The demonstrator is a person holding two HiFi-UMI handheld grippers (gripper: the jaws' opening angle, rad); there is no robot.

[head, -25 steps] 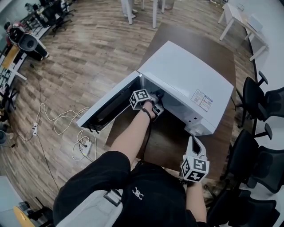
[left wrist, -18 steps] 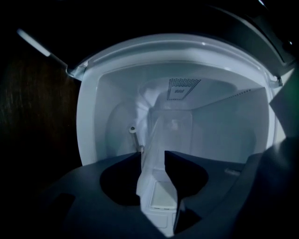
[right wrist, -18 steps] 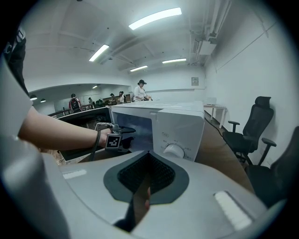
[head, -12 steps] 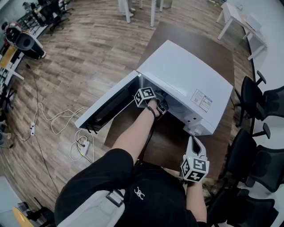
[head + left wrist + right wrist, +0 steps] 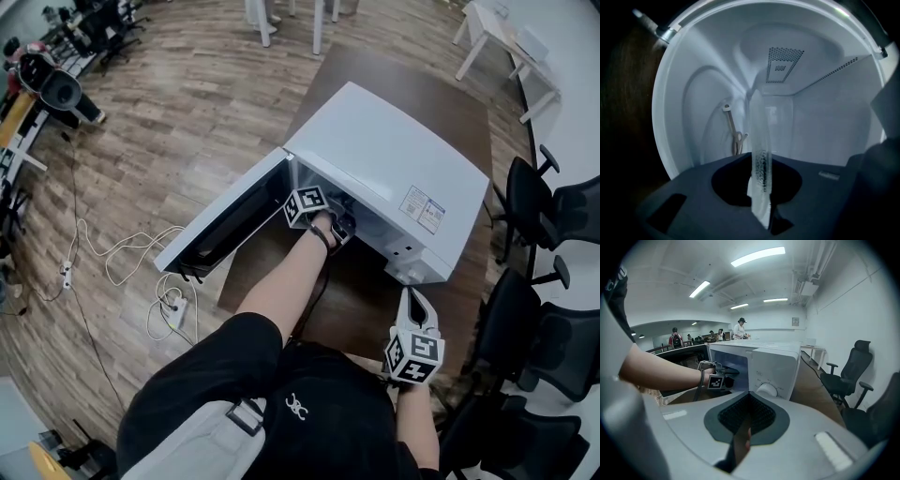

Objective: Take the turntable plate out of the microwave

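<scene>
the microwave (image 5: 394, 178) door (image 5: 230, 225) hangs open; my left gripper (image 5: 333, 225) reaches inside, jaws closing on the rim of the glass turntable plate (image 5: 759, 140), which is not yet out. my right gripper (image 5: 411, 302) waits outside, jaws together, empty. lifting the plate out remains

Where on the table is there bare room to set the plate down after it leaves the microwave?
The table is bare in front of the microwave, between its open door and the person, and also behind it. The opening is crowded by the left gripper, its jaws closing on the plate.
</scene>
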